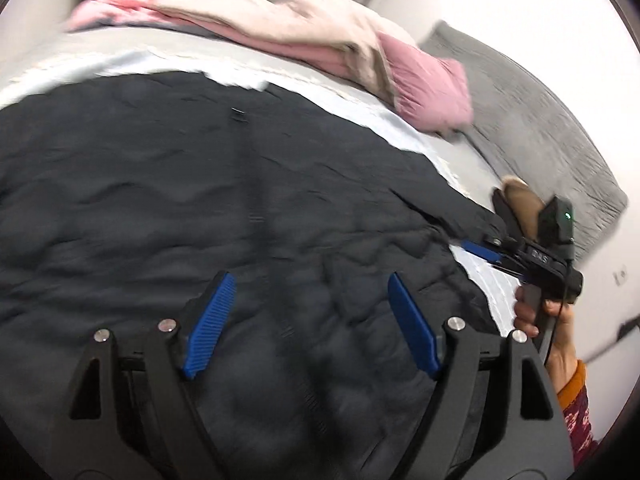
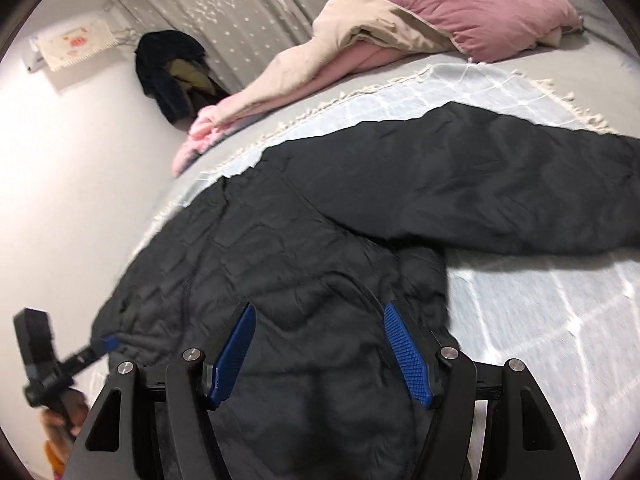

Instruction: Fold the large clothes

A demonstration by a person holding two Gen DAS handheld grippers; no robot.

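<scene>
Jacket, black and quilted, lies spread on the bed beneath the left gripper, jaws wide and empty. Toward 3 o'clock the right gripper nears its edge. Right view: right gripper wide, sleeve stretching toward 2 o'clock. Best pinch both hem corners together, then fold evenly.

1. A black quilted jacket lay spread over a pale blue throw on the bed.
2. The left gripper hung over it, blue pads spread wide.
3. The right gripper sat at the jacket's right edge.
4. A pink pillow lay behind.
</scene>
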